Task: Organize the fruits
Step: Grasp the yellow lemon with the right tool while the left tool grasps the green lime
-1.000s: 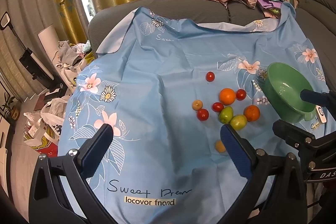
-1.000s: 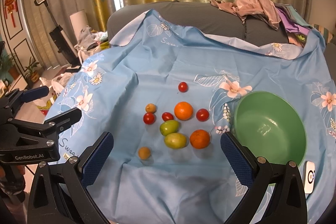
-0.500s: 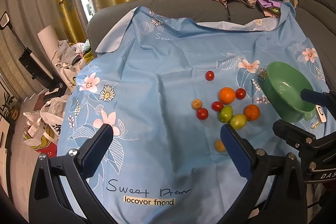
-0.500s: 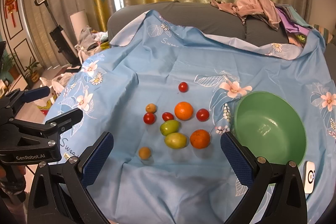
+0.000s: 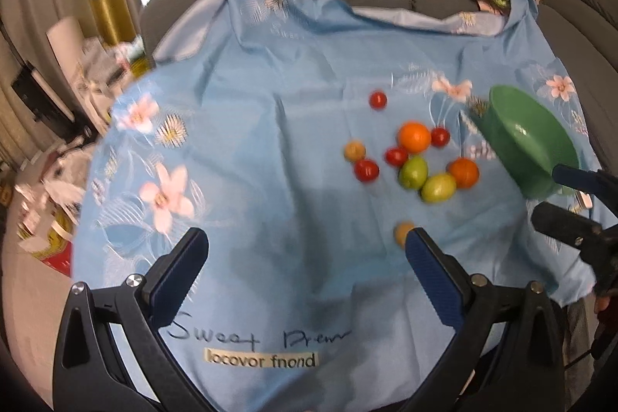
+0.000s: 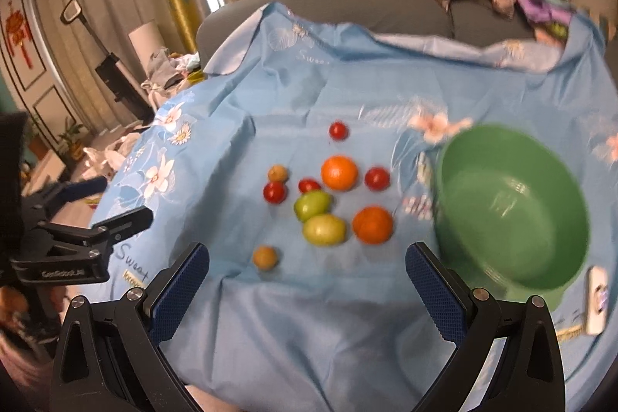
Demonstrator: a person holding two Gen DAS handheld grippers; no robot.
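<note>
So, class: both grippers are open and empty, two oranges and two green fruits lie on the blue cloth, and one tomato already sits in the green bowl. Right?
Not quite. The right wrist view shows the green bowl empty; every tomato lies on the blue cloth. The rest stands: both grippers open and empty, two oranges, two green fruits.

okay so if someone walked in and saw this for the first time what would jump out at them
Most likely the cluster of small fruits, red, orange and green, lying loose mid-cloth on the blue floral cloth. Next, the empty green bowl just right of them. Both grippers, left gripper and right gripper, hover with jaws open.
</note>
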